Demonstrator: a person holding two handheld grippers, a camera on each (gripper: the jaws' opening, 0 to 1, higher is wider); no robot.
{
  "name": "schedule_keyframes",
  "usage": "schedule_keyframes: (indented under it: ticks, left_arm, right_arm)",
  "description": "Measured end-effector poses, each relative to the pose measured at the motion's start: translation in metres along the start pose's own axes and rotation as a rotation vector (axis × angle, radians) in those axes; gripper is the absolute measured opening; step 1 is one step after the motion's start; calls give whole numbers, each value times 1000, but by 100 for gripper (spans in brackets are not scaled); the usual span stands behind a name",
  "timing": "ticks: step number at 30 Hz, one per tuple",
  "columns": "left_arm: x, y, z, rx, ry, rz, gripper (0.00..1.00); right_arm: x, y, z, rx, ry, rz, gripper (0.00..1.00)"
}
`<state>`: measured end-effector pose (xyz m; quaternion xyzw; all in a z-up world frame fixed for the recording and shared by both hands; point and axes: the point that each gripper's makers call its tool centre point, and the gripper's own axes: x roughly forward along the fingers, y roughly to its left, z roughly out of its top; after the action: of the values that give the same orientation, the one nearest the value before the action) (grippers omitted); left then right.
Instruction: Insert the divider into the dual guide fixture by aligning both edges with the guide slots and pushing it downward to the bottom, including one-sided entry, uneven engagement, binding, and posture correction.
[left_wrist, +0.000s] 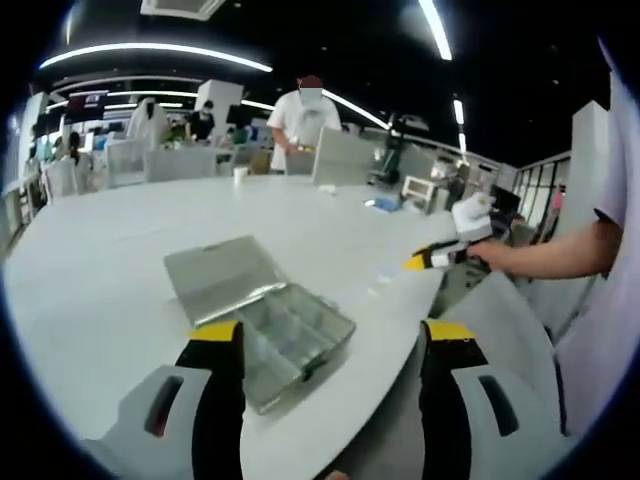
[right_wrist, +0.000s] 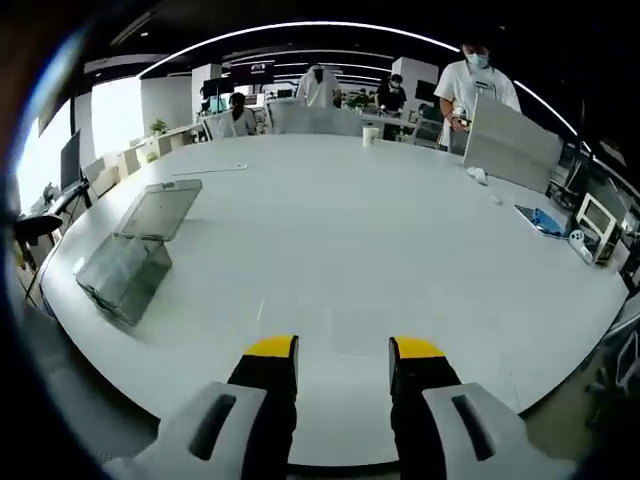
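A clear plastic compartment box (left_wrist: 285, 340) lies on the white table (left_wrist: 120, 260) with its lid (left_wrist: 222, 273) swung open. It sits just ahead of my left gripper (left_wrist: 332, 335), close to the left jaw. That gripper is open with nothing in it. Two or three small pale pieces (left_wrist: 378, 288) lie on the table right of the box, too small to identify. My right gripper (left_wrist: 432, 258) comes in from the right, held by a person's hand. In the right gripper view the same box (right_wrist: 120, 270) stands far left, and my right gripper (right_wrist: 345, 350) is open over bare table.
The table's curved near edge (left_wrist: 400, 360) runs between my left jaws. A cup (right_wrist: 370, 135) and grey partitions (right_wrist: 510, 145) stand at the far side, with people behind. A blue item (right_wrist: 540, 220) and small devices lie at the right edge.
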<state>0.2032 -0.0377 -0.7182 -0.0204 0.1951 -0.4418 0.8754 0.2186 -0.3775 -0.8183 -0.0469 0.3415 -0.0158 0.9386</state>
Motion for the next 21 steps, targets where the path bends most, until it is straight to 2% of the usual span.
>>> schedule_keyframes:
  ticks: [14,21]
  left_arm:
    - [5,-10,6,-1,-1,26,69]
    - [9,-15,11,-1,-9,41,69]
  right_arm:
    - [17,-8,-3,-13,5,39,31]
    - [33,-10,-13,-13,47,71,32]
